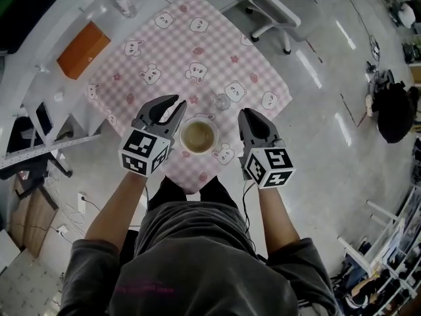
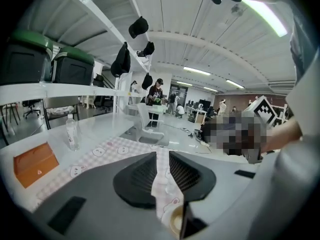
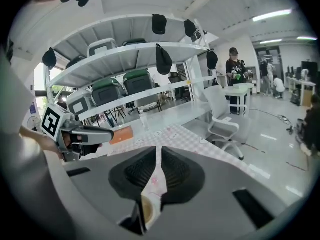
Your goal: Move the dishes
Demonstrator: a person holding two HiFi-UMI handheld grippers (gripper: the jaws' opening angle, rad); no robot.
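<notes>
Both empty — left gripper (image 1: 174,105) spread, right gripper (image 1: 247,115) nearly pressed together — so descend squarely onto the round white bowl's (image 1: 198,135) rim.

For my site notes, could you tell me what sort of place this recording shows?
Likely an open-plan office or lab: white shelving holding lidded storage bins, and a swivel office chair.

- A pink checked tablecloth (image 1: 197,38) with bear prints is covering the table.
- An orange box (image 1: 83,49) and a clear water bottle (image 1: 124,2) are sitting on the white desk (image 1: 46,38) beside it.
- A white office chair (image 1: 279,2) is standing beyond.
</notes>
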